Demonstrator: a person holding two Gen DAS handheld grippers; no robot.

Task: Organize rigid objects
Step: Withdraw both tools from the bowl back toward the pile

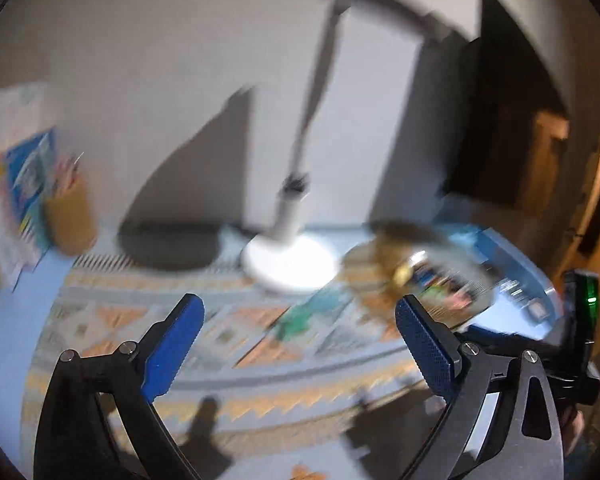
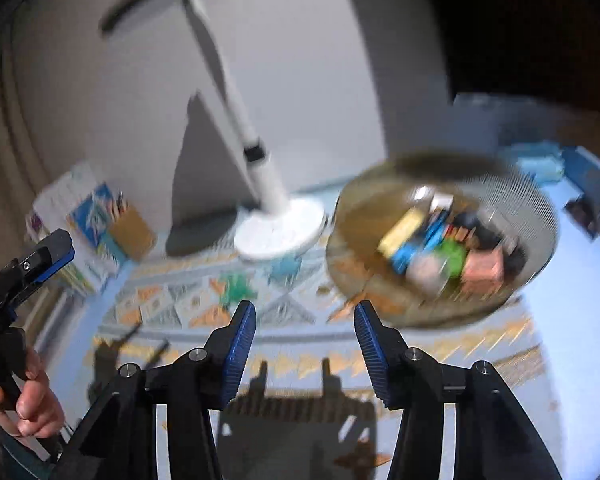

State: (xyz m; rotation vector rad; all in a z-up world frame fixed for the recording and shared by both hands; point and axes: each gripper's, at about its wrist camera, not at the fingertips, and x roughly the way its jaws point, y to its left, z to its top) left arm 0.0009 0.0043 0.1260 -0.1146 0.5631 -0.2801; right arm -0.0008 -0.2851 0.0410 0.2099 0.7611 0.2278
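Both claws hang empty above the patterned worktop (image 2: 500,344): the left claw (image 1: 300,344) is spread wide, the right claw (image 2: 305,344) parted more narrowly, nothing between the pads of either. Most of the small rigid objects (image 2: 440,248) appear already gathered in the round bowl (image 2: 356,280) beside the white lamp (image 2: 280,232). A green piece (image 2: 236,288) and a blue one (image 2: 286,268) lie loose on the mat near the lamp base; those seem left to collect, though blur hides detail.

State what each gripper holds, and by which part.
Nothing is held. The left gripper and the right gripper both stand open, with only the patterned mat behind them.
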